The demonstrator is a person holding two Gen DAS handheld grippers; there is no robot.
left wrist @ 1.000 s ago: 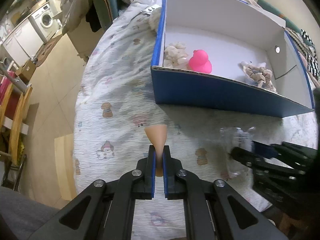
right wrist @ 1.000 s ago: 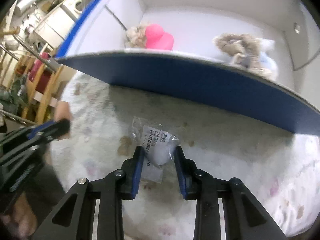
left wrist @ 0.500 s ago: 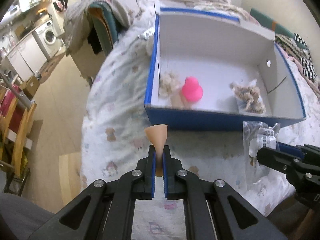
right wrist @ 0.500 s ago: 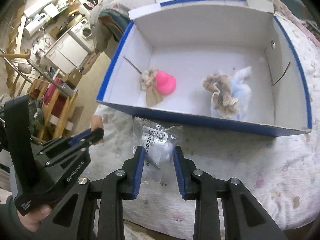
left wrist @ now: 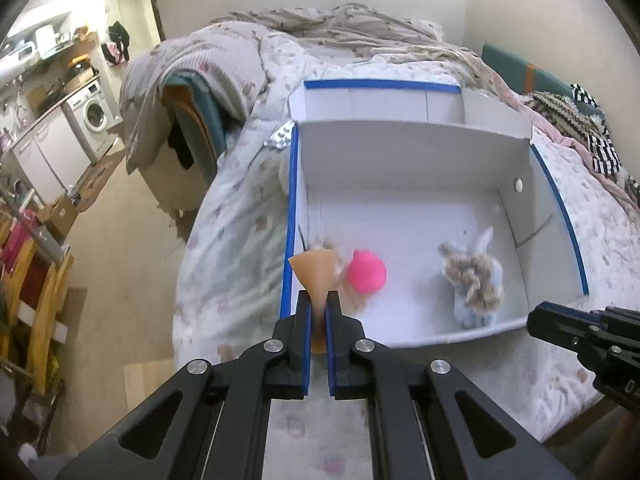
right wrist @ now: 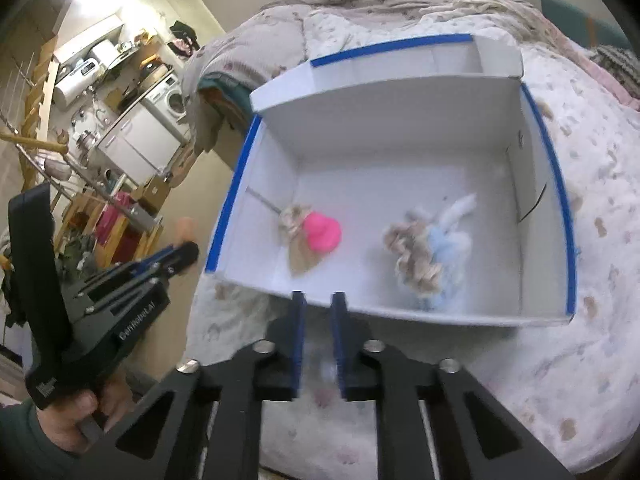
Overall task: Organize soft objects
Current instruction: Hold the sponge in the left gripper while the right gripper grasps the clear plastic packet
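**Bed** (left wrist: 240, 220): a quilted, yielding surface that fills the centre of both views. The risk is that it gives under any downward push, so the box could tip or slide.

**Box** (left wrist: 400, 152): white card with blue rims, open at the top, at centre right of the left view. Its near wall sits just beyond my tips, so a low approach could catch that wall and shove the box away.

**Right tongs** (right wrist: 319, 300): bottom centre of the right view, the blades a narrow gap apart. A pale blur lies between them, and I cannot tell whether anything is gripped. If something is, it could slip out short of the box.

**Left tongs** (left wrist: 319, 300): bottom centre of the left view, clamped on the cone's narrow stem.

**Plush toy** (left wrist: 474, 280): beige and pale blue, on the box floor at right.

**Pink duck** (left wrist: 366, 278): on the box floor at left, touching a small beige tuft.

**Cone** (left wrist: 313, 268): tan and soft, over the box's near-left corner. Released here, it may land on the rim and roll out, or bounce off the duck.
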